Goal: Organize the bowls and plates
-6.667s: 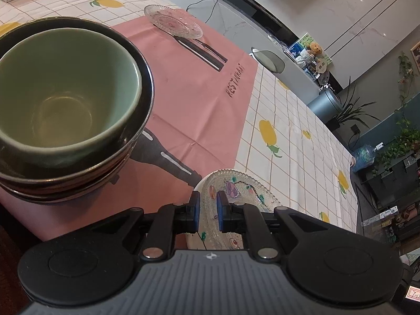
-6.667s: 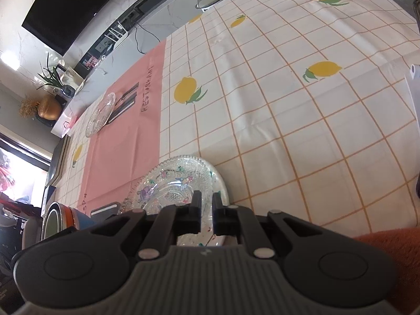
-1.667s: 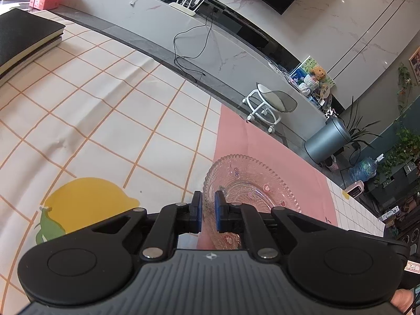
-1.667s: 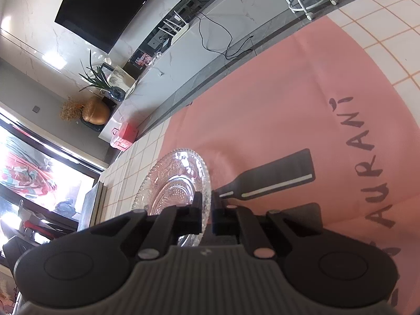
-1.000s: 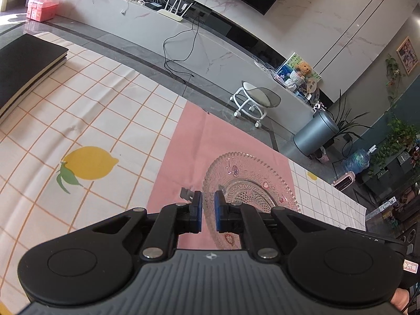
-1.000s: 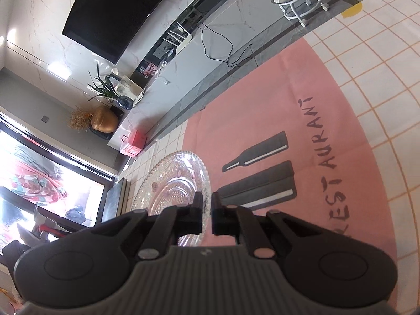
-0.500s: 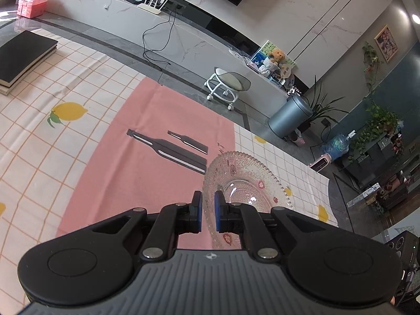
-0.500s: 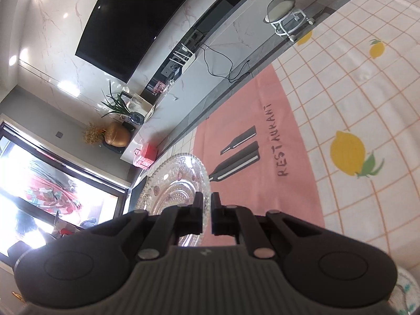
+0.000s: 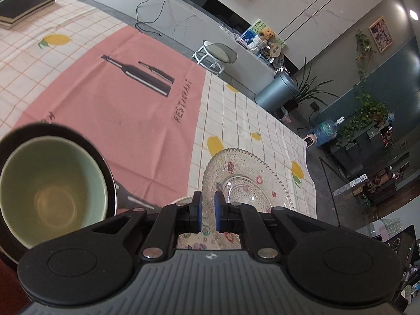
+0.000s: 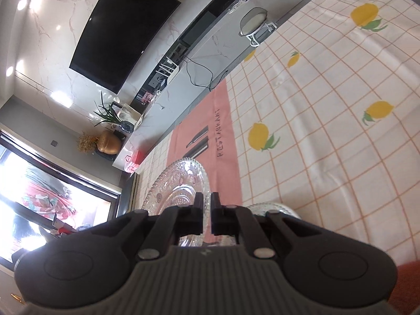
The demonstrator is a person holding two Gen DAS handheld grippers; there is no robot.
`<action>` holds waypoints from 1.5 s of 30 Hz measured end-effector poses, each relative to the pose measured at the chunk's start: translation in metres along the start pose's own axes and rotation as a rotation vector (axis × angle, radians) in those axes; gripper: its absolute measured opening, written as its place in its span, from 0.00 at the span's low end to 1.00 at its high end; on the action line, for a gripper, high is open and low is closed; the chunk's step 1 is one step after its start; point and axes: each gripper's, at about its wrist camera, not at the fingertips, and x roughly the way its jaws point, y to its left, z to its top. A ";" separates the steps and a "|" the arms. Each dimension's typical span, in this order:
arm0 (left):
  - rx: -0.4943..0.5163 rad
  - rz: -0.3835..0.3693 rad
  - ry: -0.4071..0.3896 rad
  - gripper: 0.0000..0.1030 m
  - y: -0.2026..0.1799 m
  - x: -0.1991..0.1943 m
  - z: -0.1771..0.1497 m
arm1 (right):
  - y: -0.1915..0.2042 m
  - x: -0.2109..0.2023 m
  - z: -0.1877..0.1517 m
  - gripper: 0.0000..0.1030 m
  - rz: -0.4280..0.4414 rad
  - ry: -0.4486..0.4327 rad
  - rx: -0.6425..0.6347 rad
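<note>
A clear glass plate (image 9: 244, 181) with small flower prints is held in the air by both grippers at its rim. My left gripper (image 9: 208, 204) is shut on its near edge. My right gripper (image 10: 206, 204) is shut on the same plate (image 10: 178, 186) from the other side. A second glass plate (image 9: 194, 236) lies on the table under the fingers; its rim shows in the right wrist view (image 10: 273, 207). A green bowl (image 9: 47, 191) sits nested in dark bowls (image 9: 105, 162) at the left.
A pink placemat (image 9: 126, 99) with printed bottles lies on the lemon-checked tablecloth (image 9: 249, 120). Black books (image 9: 23, 5) lie at the far left corner. The table's right edge (image 9: 307, 157) drops to the floor.
Both grippers have carried the glass plate back from the far side of the placemat toward the near edge. The bowl stack and the second plate have come into view.
</note>
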 end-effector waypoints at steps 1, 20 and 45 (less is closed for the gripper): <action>0.002 0.007 0.003 0.09 0.000 0.004 -0.004 | -0.008 -0.001 0.000 0.02 -0.008 0.007 0.006; 0.011 0.128 0.044 0.12 0.010 0.038 -0.052 | -0.036 0.023 -0.016 0.04 -0.209 0.130 -0.061; 0.086 0.205 -0.011 0.14 0.001 0.042 -0.065 | -0.019 0.043 -0.029 0.07 -0.341 0.161 -0.239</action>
